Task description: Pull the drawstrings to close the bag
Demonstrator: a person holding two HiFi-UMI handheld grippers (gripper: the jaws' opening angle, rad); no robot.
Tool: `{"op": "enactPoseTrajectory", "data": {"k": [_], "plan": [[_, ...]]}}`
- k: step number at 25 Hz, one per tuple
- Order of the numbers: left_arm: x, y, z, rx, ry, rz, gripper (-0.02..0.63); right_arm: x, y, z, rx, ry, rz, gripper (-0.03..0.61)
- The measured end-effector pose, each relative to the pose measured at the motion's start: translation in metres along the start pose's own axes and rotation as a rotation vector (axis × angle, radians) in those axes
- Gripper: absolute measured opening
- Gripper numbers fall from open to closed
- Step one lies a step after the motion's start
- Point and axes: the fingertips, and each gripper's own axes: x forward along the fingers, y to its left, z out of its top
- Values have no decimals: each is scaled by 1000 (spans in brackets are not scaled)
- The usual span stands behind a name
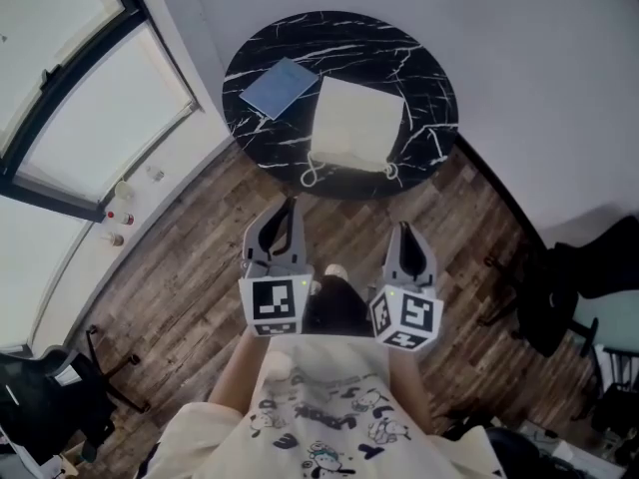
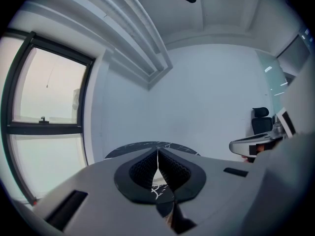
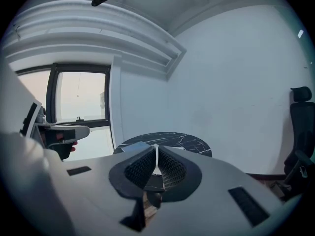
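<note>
**Container.** One drawstring bag (image 1: 357, 120), cream cloth, lying flat on the round black marble-patterned desk (image 1: 431, 76), right of the desk's middle. What is inside it cannot be told. The mouth edge faces the person, at the desk's near rim.

**Drawstrings** (image 1: 315, 176). Two pale cord loops, one at each near corner of the bag, hanging over the desk's near rim.

**Also on the desk.** One flat blue booklet (image 1: 279, 87), just beside the bag's far left corner.

**Left gripper** (image 1: 291, 208). Held over the wooden floor (image 1: 185, 277), short of the desk and pointing towards it. The jaws are clenched tip to tip with nothing between them. In the head view the left cord loop lies just ahead of the tips, apart from them.

**Right gripper** (image 1: 403, 230). Beside the left gripper and likewise short of the desk. The jaws are pressed together and empty. The right cord loop lies ahead of the tips, well clear of them. Its own view shows the desk top beyond the closed tips.

**Surroundings.** A window (image 1: 90, 98) to the left and a black chair (image 1: 564, 297) to the right.
</note>
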Motion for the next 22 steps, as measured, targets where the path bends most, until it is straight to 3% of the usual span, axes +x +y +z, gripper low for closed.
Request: {"op": "enactPoseTrajectory", "data": {"k": [14, 22], "plan": [[111, -5, -21, -30, 99, 0, 43, 115, -44, -24, -9, 164, 57, 25], [164, 3, -74, -33, 229, 34, 44, 177, -72, -72, -80, 327, 140, 28]]}}
